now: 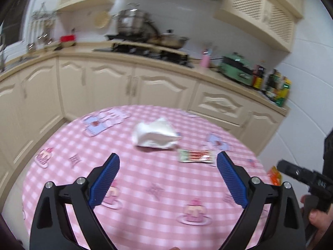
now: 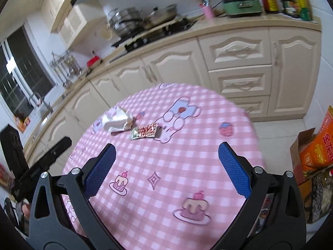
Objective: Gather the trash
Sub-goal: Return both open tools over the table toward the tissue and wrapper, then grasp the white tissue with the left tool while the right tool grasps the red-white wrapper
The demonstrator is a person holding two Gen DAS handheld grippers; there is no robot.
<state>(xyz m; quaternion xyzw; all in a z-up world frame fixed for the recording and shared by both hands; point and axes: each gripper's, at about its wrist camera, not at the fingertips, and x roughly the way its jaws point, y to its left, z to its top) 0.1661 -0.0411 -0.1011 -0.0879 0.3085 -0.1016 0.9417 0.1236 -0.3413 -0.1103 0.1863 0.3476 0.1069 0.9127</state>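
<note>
— Where was the trash?
— A crumpled white tissue [image 1: 155, 135] touched a striped red-and-green wrapper [image 1: 195, 156] on the round pink-checked tablecloth [image 1: 145, 187]; both the left gripper [image 1: 168, 179] and right gripper [image 2: 166, 168] hung spread wide, empty.

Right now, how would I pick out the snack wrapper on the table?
Find the round table with the pink checked cloth. Near its middle lies a crumpled white tissue; the wrapper lies flat right beside it, the only thing printed red, white and green.
</note>
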